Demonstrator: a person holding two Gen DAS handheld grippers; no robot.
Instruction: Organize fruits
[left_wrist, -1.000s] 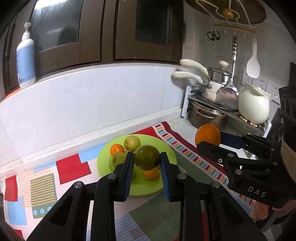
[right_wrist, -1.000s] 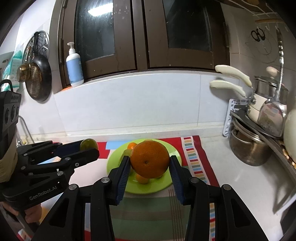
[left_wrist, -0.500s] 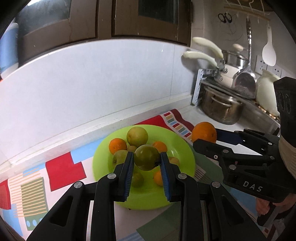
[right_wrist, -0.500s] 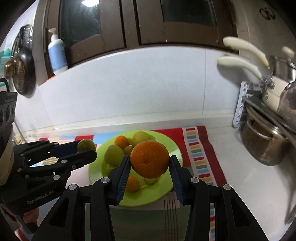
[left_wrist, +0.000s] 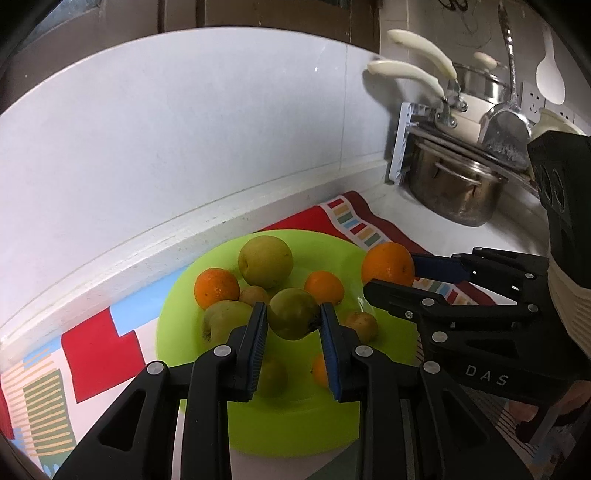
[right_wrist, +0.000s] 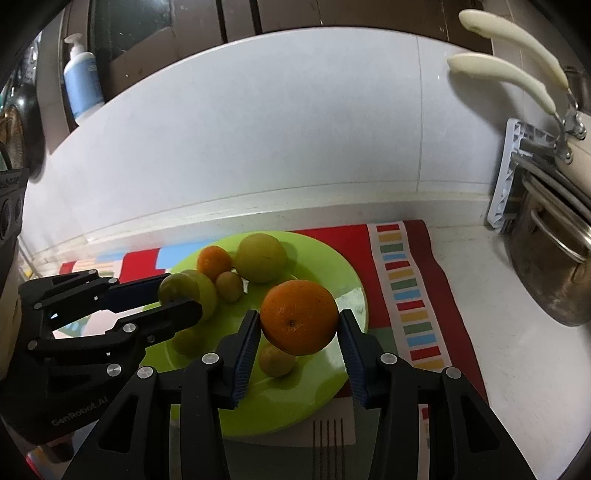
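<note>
Mid-placement: left tool clamping a green fruit, right tool clamping an orange, both above the green plate. Next, probably lowering into bare gaps below, then releasing gently.

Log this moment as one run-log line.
left gripper: shut on green fruit | right gripper: shut on large orange | both above green plate | release pending

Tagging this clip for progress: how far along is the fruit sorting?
Done: several fruits, orange and green, already sit on the green plate. In hand: the left claw is shut on a green fruit, and the right claw is shut on a large orange; both are held above the plate, not yet released. Left: set those two down. No other loose fruit shows on the mat.
</note>
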